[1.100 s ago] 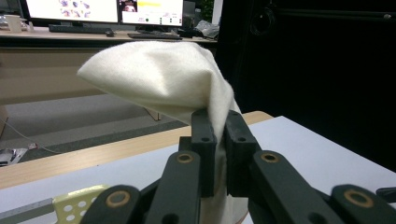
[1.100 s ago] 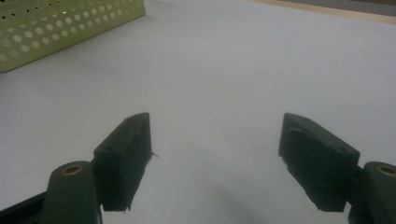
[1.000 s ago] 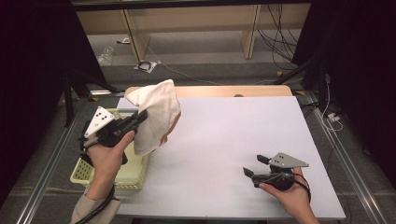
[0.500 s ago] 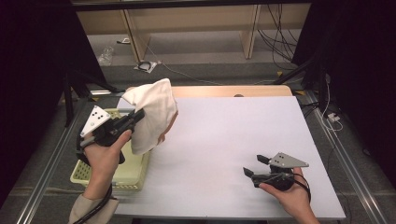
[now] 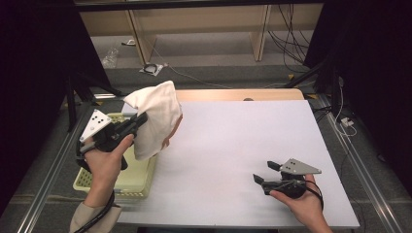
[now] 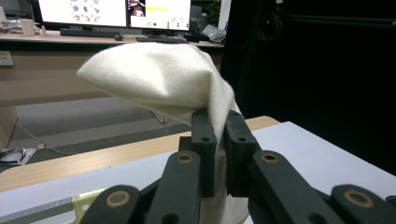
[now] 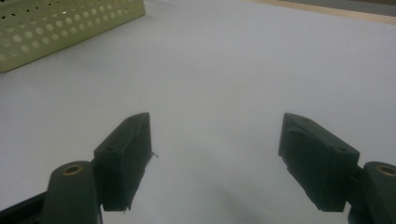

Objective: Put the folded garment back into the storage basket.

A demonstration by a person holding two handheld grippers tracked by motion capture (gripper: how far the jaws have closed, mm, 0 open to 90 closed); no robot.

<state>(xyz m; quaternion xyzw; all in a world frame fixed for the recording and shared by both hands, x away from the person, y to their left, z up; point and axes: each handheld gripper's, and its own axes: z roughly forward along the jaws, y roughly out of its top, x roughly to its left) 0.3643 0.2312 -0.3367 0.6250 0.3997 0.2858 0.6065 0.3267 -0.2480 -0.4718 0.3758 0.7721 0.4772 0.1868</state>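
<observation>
A cream-white cloth (image 5: 158, 116) hangs in the air over the table's left edge, above a pale yellow-green perforated basket (image 5: 141, 182). My left gripper (image 5: 141, 119) is shut on the cloth; in the left gripper view its two black jaws pinch a fold of the cloth (image 6: 159, 79) between their pads, and the fabric billows above and droops below them. My right gripper (image 5: 265, 172) rests low over the white table top (image 5: 233, 131) at the front right, held by a hand. Its jaws stand wide open with nothing between them (image 7: 215, 154).
The basket's perforated wall (image 7: 56, 23) lies far left of the right gripper. A wooden strip (image 5: 233, 94) runs along the table's far edge. Metal rails border the table left and right. Cables and a desk frame lie on the floor beyond.
The left hand has shifted the cloth slightly; the cloth's hang has changed a little. The right gripper has stayed still.
</observation>
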